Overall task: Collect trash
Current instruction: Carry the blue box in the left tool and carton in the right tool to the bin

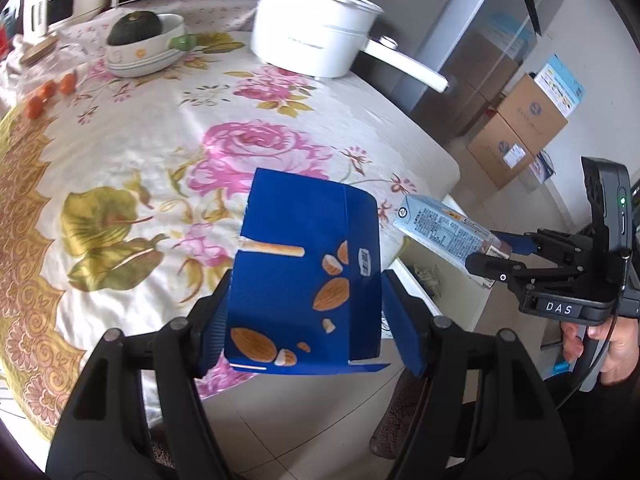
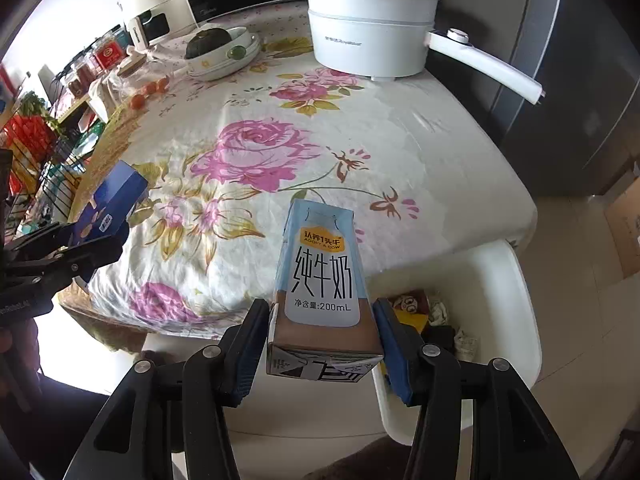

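Observation:
My left gripper is shut on a blue snack box printed with almonds, held in the air over the table's near edge. In the right wrist view the blue box and the left gripper show at the far left. My right gripper is shut on a light blue 200 mL milk carton, pads on both sides of its base. From the left wrist, the carton and right gripper hang over a white bin beside the table, with crumpled trash inside.
The table wears a floral cloth. At its back stand a white electric pot with a long handle, a bowl holding a dark green squash, and small orange fruits. Cardboard boxes sit on the tiled floor by a grey fridge.

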### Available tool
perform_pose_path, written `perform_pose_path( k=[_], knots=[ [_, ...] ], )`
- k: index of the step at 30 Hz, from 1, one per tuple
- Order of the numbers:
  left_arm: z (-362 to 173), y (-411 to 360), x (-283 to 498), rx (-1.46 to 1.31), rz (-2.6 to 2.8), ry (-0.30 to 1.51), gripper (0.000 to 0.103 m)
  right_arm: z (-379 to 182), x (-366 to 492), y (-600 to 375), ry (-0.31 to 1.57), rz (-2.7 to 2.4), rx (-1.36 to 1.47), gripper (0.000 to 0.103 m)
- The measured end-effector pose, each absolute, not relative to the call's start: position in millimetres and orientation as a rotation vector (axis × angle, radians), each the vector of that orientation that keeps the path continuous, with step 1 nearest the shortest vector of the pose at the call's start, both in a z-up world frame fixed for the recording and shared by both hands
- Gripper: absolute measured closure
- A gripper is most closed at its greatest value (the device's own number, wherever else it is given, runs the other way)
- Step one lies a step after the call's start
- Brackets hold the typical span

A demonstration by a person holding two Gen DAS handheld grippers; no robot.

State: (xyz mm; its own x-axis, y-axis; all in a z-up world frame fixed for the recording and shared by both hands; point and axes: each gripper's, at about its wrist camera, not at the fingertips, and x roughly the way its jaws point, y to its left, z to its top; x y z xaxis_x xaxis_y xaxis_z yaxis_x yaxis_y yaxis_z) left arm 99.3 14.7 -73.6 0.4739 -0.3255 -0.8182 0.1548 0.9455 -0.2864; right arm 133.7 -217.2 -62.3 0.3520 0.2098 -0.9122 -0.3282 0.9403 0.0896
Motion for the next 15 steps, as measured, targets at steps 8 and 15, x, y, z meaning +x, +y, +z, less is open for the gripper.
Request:
perform_pose_path(
  k=[8,15],
  knots=[
    [-87.8,-48.5,112.9,-0.131,-0.394,1.075,0.032,-78.0,130.5,-269.5,1.202,0.243,-0.093,0.049],
    [-98.0,-104.7,122.1,-0.068,-0.467,1.090,0.032,-82.1,123.7,-313.9,1.213,0.171,-0.065,0.049]
  ],
)
